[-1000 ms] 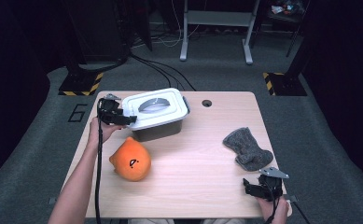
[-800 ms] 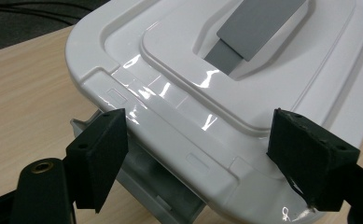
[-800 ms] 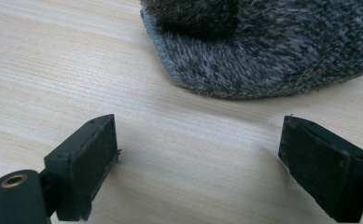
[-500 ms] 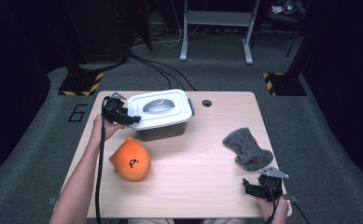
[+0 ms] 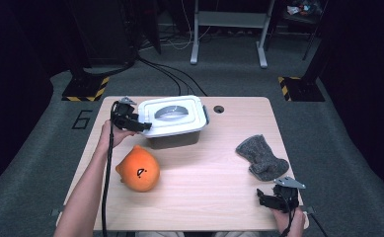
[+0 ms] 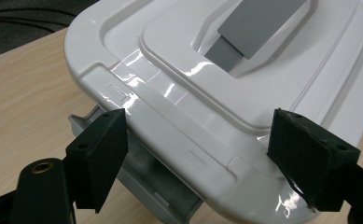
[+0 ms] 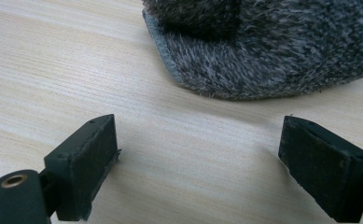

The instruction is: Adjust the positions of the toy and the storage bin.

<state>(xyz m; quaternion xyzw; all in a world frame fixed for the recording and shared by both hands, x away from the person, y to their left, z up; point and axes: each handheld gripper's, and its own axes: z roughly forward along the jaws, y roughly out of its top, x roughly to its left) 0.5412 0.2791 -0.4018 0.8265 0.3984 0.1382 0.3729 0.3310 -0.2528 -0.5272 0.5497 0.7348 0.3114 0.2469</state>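
Left gripper [image 5: 142, 126]: jaws spread wide, gripping nothing, straddling the near corner edge of the white lid [image 6: 244, 98] that sits on the grey storage box [image 5: 172, 140]; pads apart from the plastic. Orange plush toy [image 5: 139, 171] near, toward the person. Right gripper [image 7: 198, 163]: jaws apart and empty above bare table [image 7: 76, 70], grey fuzzy mitten [image 7: 272, 46] just ahead.

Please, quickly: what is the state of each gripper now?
Left gripper: open, jaws either side of the white lid edge, not gripping it.
Right gripper: open, holding nothing, near the grey cloth.
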